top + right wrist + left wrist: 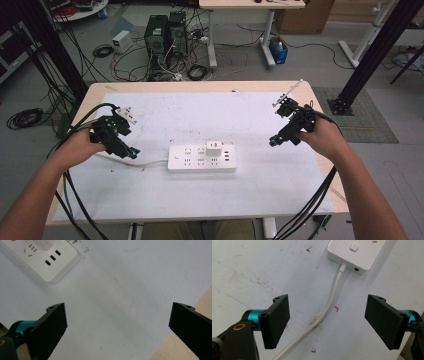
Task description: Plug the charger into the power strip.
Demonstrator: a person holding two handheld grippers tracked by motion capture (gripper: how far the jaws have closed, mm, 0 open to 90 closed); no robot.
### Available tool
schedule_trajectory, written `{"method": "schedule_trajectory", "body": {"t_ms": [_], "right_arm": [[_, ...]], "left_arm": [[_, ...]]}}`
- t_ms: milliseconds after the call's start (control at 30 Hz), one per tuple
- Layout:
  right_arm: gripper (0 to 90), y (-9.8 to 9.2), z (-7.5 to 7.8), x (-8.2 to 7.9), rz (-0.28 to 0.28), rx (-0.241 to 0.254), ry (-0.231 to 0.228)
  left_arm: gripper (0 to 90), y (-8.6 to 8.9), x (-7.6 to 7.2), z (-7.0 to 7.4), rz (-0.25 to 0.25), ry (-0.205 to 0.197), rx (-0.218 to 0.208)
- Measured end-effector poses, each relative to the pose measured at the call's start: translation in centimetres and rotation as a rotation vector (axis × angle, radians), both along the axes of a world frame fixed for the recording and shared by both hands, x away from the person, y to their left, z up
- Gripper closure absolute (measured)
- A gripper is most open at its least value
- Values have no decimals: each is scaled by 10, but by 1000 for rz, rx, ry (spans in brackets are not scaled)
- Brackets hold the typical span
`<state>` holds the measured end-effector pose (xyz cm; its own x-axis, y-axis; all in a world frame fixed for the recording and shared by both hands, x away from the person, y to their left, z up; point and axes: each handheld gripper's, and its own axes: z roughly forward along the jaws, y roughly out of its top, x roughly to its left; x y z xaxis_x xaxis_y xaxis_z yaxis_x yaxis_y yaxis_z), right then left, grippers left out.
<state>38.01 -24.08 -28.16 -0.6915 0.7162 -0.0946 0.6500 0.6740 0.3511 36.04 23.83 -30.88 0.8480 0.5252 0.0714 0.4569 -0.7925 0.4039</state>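
White cord (329, 305) between open jaws.

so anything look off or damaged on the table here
Nothing damaged or spilled. The power strip lies flat and square on the white mat with a white adapter plugged in. The mat only shows small red and brown stains near the cord.

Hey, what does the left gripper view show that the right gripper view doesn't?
Left gripper view: the power strip's switch button, and its white cord running out between the open left gripper jaws, not touching them.

Right gripper view: the strip's USB slots and the table's wooden edge, with the right gripper open over bare mat.

Both: a corner of the strip on the white mat.
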Motion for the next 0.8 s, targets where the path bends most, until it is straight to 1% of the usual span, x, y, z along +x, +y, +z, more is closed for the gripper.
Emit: {"method": "schedule_trajectory", "body": {"t_ms": [167,333,467,533,567,633,800], "right_arm": [[11,-1,-4,1,3,-10,1],[11,-2,-9,2,-2,-14,13],[11,-4,-13,3,-6,-13,19],[11,-5,-17,4,-11,-12,25],[11,-6,-18,4,-12,-12,28],[11,-7,-19,4,-12,-11,36],[11,-9,-22,3,-13,-6,35]], "left_arm": [[203,-1,1,-1,3,-1,-1],[203,-2,1,-1,-2,-1,4],[203,-3,2,-2,2,1,11],[203,-4,2,-2,-12,2,12],[203,-4,2,-3,-10,3,6],[203,-5,2,-3,-14,0,14],[203,-7,2,-4,-17,0,15]]}}
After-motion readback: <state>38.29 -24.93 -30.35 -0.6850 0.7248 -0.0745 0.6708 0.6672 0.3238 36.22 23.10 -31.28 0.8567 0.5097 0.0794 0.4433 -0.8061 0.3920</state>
